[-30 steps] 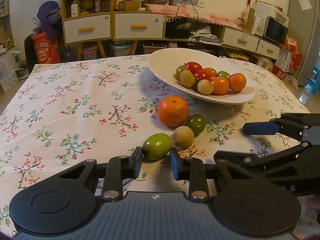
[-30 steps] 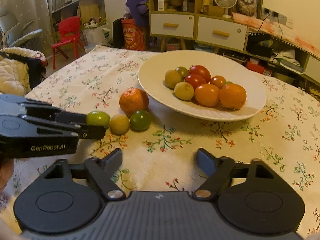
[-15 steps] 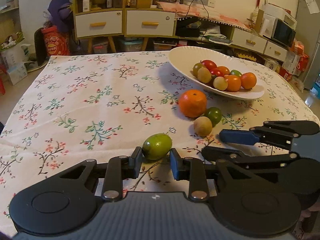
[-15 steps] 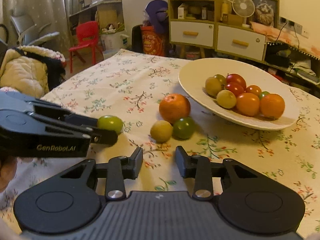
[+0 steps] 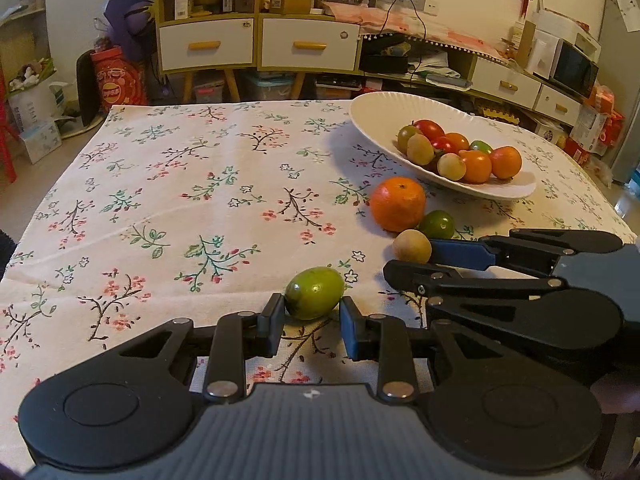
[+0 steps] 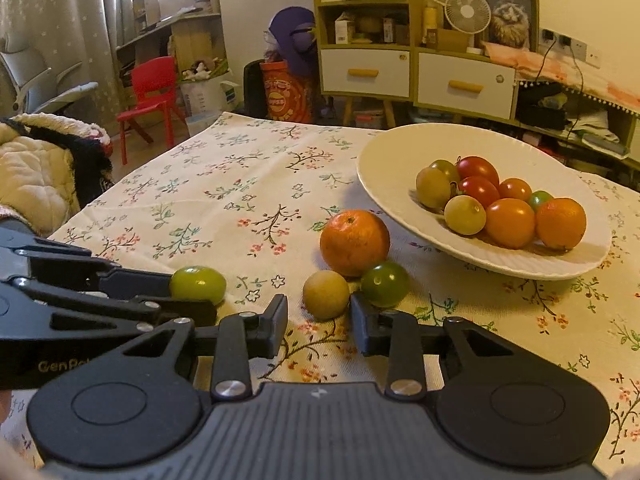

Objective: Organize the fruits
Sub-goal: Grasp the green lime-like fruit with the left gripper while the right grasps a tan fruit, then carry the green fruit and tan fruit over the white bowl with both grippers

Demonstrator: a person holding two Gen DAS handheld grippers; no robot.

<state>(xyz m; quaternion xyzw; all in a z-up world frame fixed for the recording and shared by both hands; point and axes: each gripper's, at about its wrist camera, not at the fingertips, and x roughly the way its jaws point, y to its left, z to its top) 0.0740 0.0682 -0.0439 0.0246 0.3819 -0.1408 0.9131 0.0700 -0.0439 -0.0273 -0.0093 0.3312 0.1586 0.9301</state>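
Gripping a green fruit [image 5: 315,293] above the tablecloth [image 5: 180,200], the left gripper [image 5: 310,316] stayed clenched; the right gripper [image 6: 319,312] had just been closing around a tan fruit [image 6: 326,294] near the plate [image 6: 384,160].

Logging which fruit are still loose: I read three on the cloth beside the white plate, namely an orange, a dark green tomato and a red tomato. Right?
Not quite. The third loose fruit is tan-yellow, not red, as the right wrist view shows. It lies by the orange and dark green tomato beside the white plate.
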